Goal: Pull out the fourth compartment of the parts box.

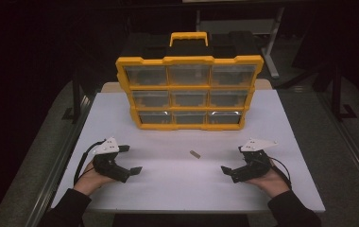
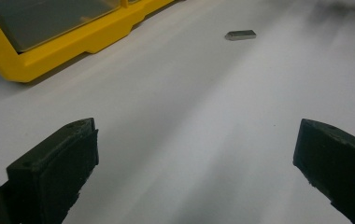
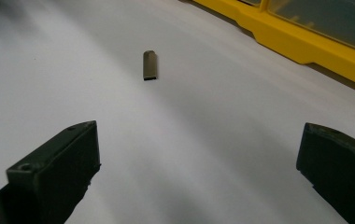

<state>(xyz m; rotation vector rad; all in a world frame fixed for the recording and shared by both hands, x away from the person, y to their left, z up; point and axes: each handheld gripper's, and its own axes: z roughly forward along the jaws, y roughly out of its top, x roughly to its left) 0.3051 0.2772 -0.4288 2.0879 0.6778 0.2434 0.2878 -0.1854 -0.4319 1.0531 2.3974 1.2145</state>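
Observation:
A small grey metal bar (image 1: 195, 153) lies flat on the white table (image 1: 177, 189), midway between my two grippers. A yellow organiser case (image 1: 189, 92) with clear drawers stands upright behind it. My left gripper (image 1: 130, 159) rests low at the table's left, open and empty, pointing toward the middle. My right gripper (image 1: 233, 159) mirrors it at the right, also open with nothing between its fingers. In the left gripper view the bar (image 2: 240, 35) lies far ahead, beyond the gripper (image 2: 194, 154). The right gripper view shows the bar (image 3: 150, 65) ahead of the gripper (image 3: 196, 154), lying end-on.
The case's yellow base (image 2: 73, 51) runs along the upper left of the left gripper view and its base (image 3: 315, 46) crosses the upper right of the right gripper view. A black-and-yellow handle (image 1: 188, 38) tops the case. Dark floor surrounds the table.

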